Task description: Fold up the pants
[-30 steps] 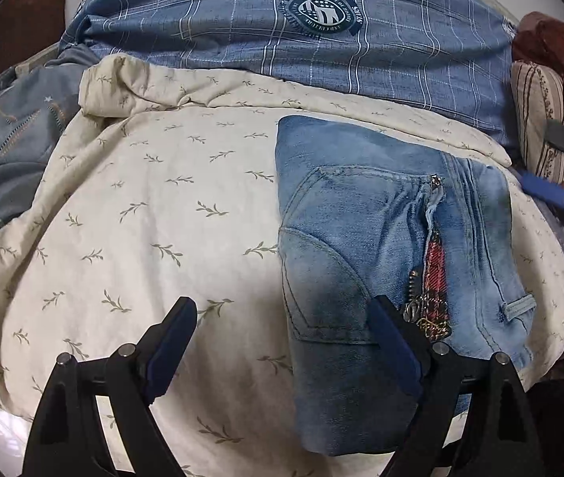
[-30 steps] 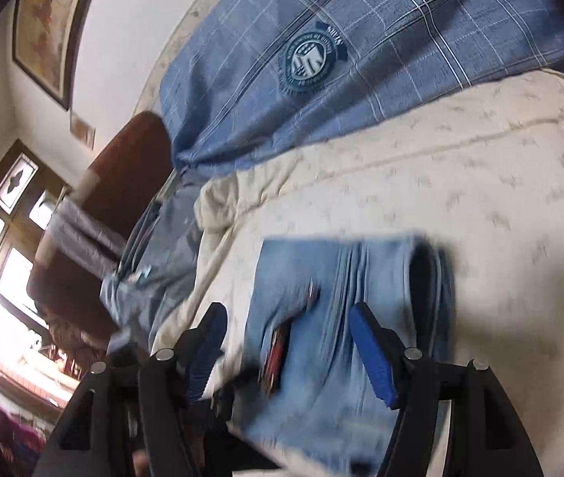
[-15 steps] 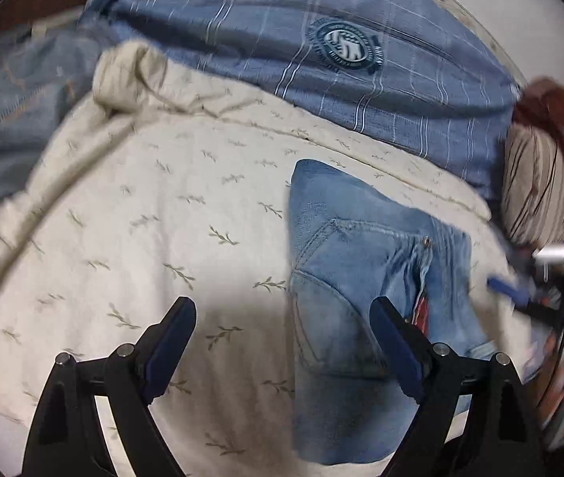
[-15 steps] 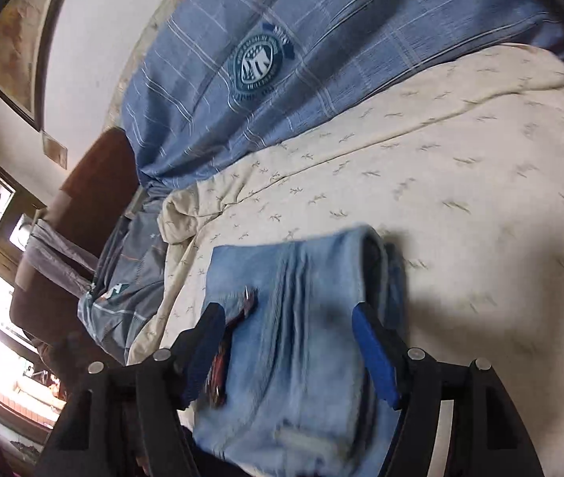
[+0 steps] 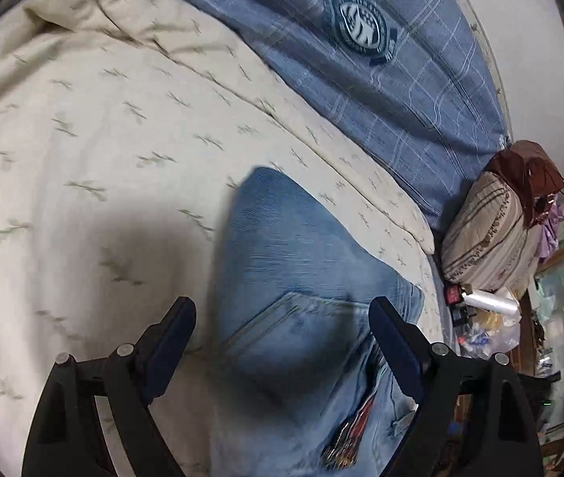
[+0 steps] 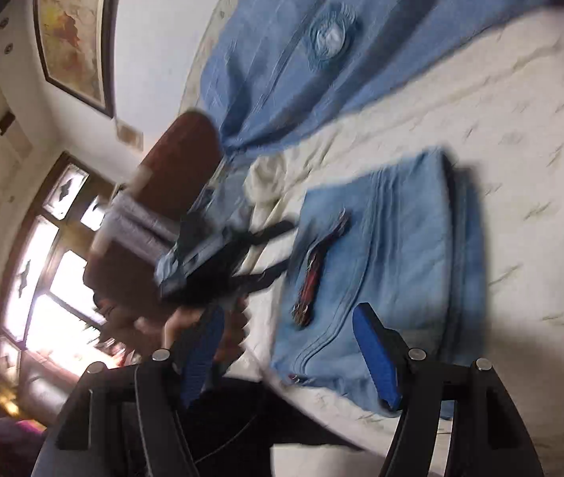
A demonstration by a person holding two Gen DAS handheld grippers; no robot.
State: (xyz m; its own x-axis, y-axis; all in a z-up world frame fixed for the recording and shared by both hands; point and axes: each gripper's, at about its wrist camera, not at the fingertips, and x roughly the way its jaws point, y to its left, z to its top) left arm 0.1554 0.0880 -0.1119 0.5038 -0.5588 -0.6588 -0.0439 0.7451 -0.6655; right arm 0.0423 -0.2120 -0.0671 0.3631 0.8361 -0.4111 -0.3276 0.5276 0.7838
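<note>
Blue jeans, folded into a compact stack, lie on the cream leaf-print bedspread. A red plaid charm hangs at the pocket. My left gripper hovers open over the stack's near end, its fingers spread wider than the denim and not touching it. In the right wrist view the jeans lie ahead and to the right. My right gripper is open just off the stack's near corner, holding nothing. The left gripper shows there too, beside the jeans' left edge, held by a hand.
A blue plaid quilt with a round crest lies along the wall. A striped cushion and small clutter sit beyond the bed's right end. A brown chair with draped clothes stands before a bright window.
The left gripper rolled and moved in over the jeans, which now fill the gap between its fingers. The right gripper sank, and the left gripper came into its view.
</note>
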